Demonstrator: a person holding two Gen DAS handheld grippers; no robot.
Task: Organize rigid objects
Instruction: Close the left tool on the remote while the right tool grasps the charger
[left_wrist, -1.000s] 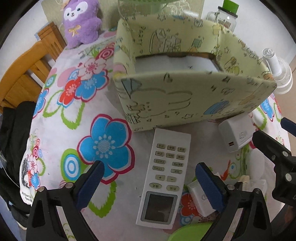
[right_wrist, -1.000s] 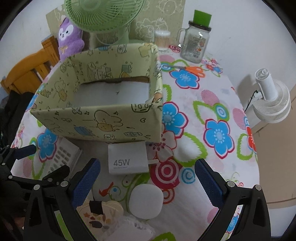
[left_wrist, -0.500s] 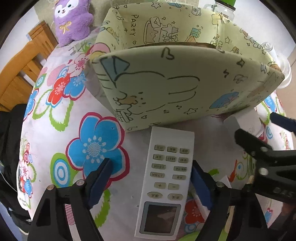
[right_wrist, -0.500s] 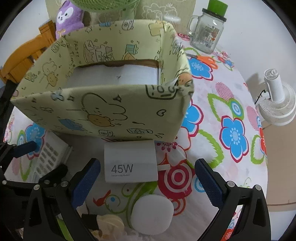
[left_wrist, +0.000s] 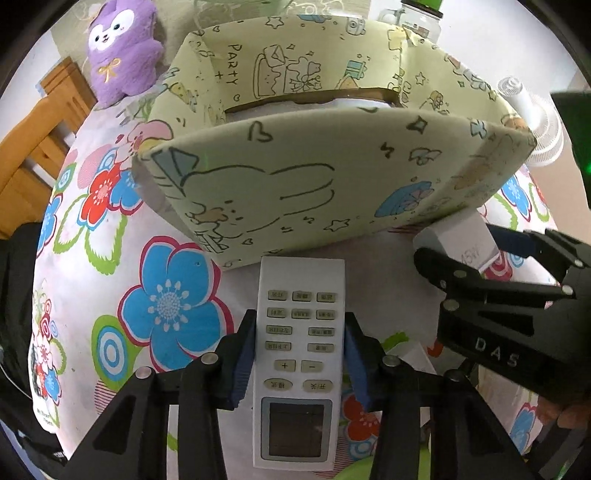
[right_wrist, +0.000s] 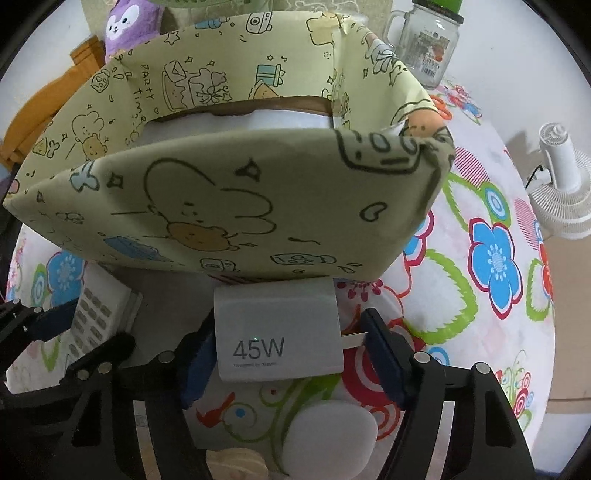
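1. Remote control (left_wrist: 300, 343) sits clamped across its width in our left tongs (left_wrist: 300, 356), just in front of the fabric box (left_wrist: 332, 177) on the bench (left_wrist: 110, 258).
2. Right tongs (right_wrist: 286, 363) are closing around the 45W charger (right_wrist: 277, 328), also just before the box; we should seat both pads squarely before lifting.

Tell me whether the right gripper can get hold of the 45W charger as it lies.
Probably yes. The right gripper straddles the 45W charger, jaws closing, one pad at its flat side, the other at the plug prongs. The fabric storage box sits just behind it without blocking.
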